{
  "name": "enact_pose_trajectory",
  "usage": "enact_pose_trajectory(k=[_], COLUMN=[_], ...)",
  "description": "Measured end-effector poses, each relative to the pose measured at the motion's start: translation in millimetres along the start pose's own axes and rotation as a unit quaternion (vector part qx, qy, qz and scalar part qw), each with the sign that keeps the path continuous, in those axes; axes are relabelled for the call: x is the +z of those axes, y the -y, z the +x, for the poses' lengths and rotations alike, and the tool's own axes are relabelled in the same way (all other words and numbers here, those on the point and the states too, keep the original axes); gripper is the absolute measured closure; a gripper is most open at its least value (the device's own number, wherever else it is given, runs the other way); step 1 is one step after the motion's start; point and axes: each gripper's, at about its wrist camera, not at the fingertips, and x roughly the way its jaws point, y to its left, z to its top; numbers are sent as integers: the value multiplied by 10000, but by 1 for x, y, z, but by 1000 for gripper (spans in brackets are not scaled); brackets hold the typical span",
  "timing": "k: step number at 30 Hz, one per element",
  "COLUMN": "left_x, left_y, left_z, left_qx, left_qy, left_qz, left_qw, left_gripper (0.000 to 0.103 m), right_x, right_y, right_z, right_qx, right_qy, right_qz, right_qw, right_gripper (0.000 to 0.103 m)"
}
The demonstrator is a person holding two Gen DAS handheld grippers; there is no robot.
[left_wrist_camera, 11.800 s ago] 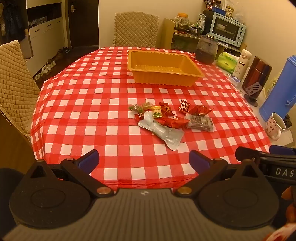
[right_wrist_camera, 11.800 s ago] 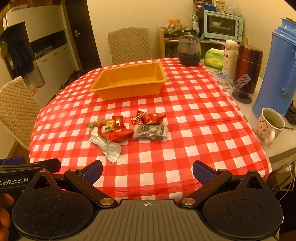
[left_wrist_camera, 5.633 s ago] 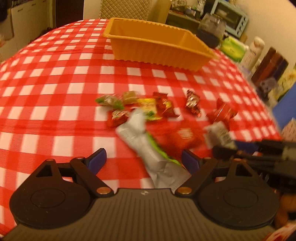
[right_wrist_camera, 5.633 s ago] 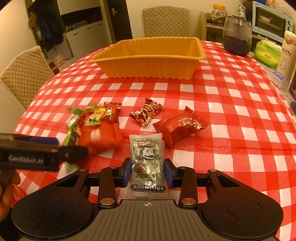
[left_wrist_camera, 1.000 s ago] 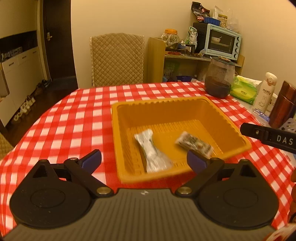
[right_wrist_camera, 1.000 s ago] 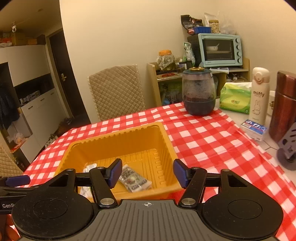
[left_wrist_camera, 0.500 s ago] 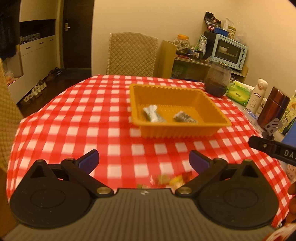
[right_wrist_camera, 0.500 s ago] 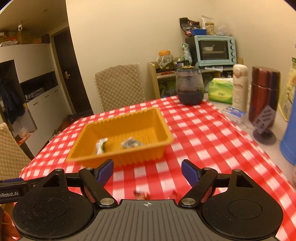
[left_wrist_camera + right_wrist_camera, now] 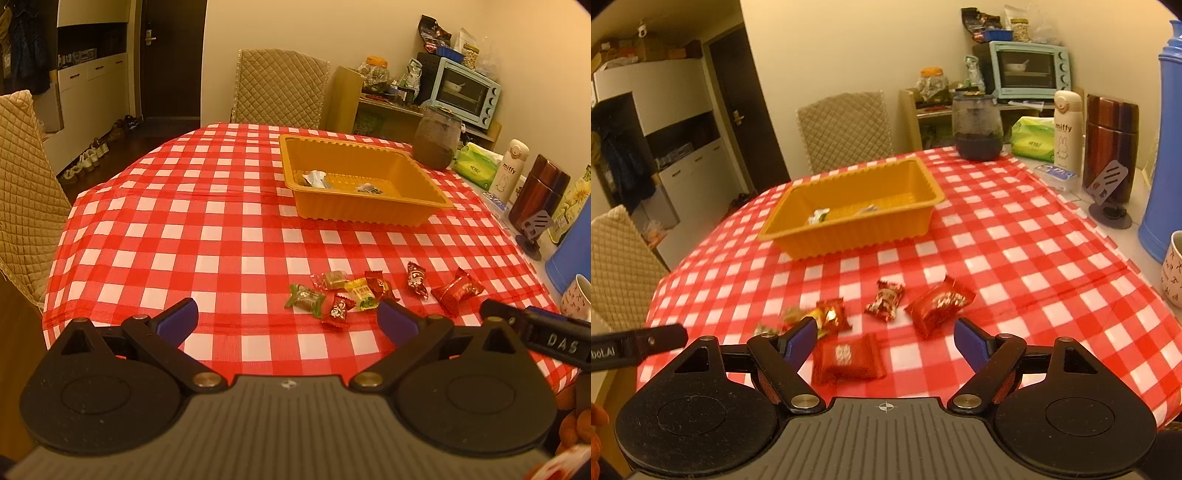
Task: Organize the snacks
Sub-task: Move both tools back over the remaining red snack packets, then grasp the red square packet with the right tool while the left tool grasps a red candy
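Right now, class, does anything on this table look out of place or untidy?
Yes. Several wrapped snacks lie scattered loose on the checked tablecloth, outside the orange tray, which holds only two packets. Nothing looks spilled or damaged.

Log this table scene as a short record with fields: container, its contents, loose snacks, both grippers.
container: orange ribbed plastic tray, on the red-and-white checked tablecloth
contents: silver foil packet and small dark printed packet
loose snacks: wrapped candies and red pillow packets on the cloth nearer the grippers
left gripper: open, empty
right gripper: open, empty
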Motion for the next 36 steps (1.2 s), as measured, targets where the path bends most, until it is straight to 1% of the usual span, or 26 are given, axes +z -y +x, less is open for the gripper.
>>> enact_pose_trajectory(k=[6,11,18,22,26,30,33,36], left_x=[-8,-12,-16,-19,-21,-22,-23,-25], left_y=[3,2,-5,-12,-17,-20,-20,-20], left_z=[5,10,26,37,46,52,56,61], left_qx=[17,-54,15,61,79,56,47,34], left_qy=[-29,-40,-137,-223,-301,-344,-385,-430], left_qz=[93,67,57,-26,-76,-92,-84,-91], left_qw=[10000,10000,9999,9997,9995,9993,9992,9990], left_gripper=[1,1,1,1,1,1,1,1], right_x=[-8,-15,-28,-29,-29,-29,-28,-29], right_y=[1,3,-3,-7,-14,-17,-17,-16], right_z=[7,17,41,56,73,90,100,105], right_qx=[58,122,303,484,566,541,446,421], right_qy=[-75,-174,-364,-401,-482,-557,-587,-601], right_qz=[-64,-91,-254,-297,-367,-412,-431,-405], right_qw=[9999,9997,9986,9976,9966,9961,9963,9965], right_gripper=[22,22,22,22,22,22,22,22])
